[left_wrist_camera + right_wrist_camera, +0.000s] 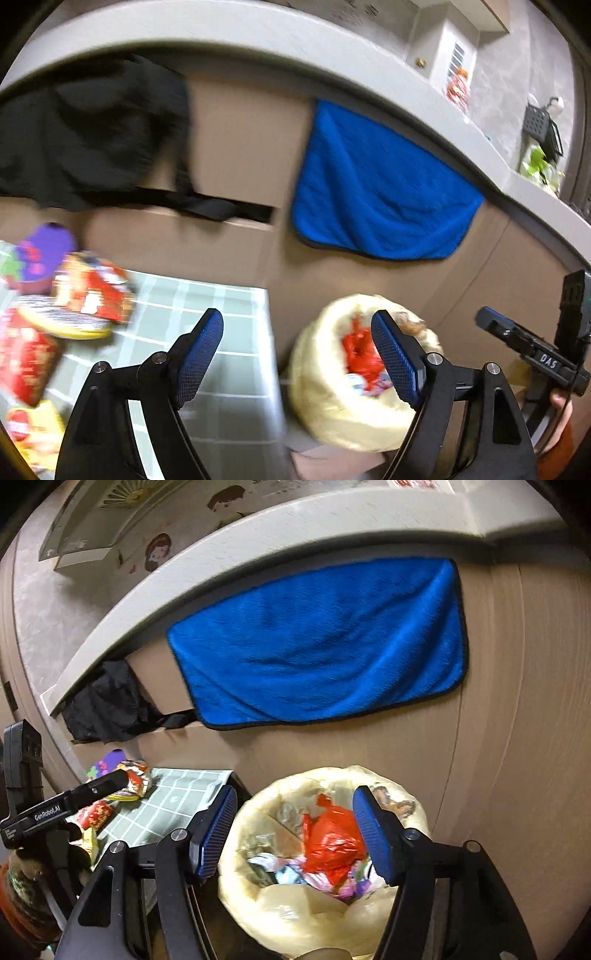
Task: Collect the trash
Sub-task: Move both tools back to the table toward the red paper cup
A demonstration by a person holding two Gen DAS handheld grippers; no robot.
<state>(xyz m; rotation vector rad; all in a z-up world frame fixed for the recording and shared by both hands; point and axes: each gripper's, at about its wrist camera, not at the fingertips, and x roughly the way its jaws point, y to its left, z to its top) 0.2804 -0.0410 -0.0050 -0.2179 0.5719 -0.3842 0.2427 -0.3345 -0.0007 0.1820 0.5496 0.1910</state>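
Right gripper: hanging wide open, empty, over yellow-lined round trash bin for dropping.
Left gripper: gaping empty beside crumpled red snack wrappers.

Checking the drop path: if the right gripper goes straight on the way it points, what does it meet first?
Probably the trash bin and the red bag inside it, framed by the open right gripper; depth is unclear.

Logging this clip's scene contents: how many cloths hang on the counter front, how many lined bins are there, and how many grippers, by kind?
Blue cloth: 1
Black cloth: 1
Lined trash bin: 1
Grippers, both open and empty: 2, left gripper and right gripper
Total: 5
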